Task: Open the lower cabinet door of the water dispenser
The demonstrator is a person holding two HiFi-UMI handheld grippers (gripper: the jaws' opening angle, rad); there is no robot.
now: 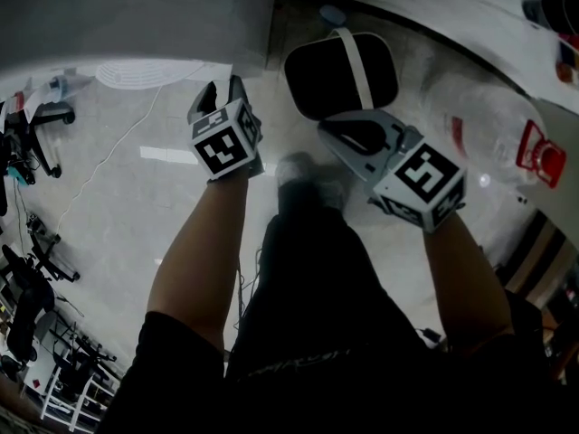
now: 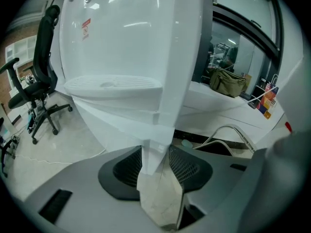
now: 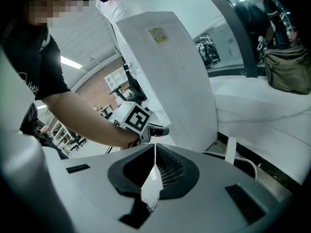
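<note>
The white water dispenser (image 2: 121,42) fills the left gripper view, with its drip tray (image 2: 112,84) at mid height. Below the tray a narrow white door edge (image 2: 163,125) runs down between the pads of my left gripper (image 2: 155,152), and both pads lie against it. In the head view my left gripper (image 1: 223,89) reaches up to the dispenser's front (image 1: 136,16). The right gripper view shows the dispenser's side panel (image 3: 165,76), with the left gripper (image 3: 158,129) at its edge. My right gripper (image 3: 155,147) (image 1: 327,127) hangs to the right, shut and holding nothing.
A large water bottle (image 1: 488,125) with a red cap lies at the right. A black pad with a white strap (image 1: 339,70) sits beyond the right gripper. An office chair (image 2: 41,81) stands left of the dispenser, and an olive bag (image 2: 228,81) rests on a white ledge. A cable (image 1: 109,152) crosses the floor.
</note>
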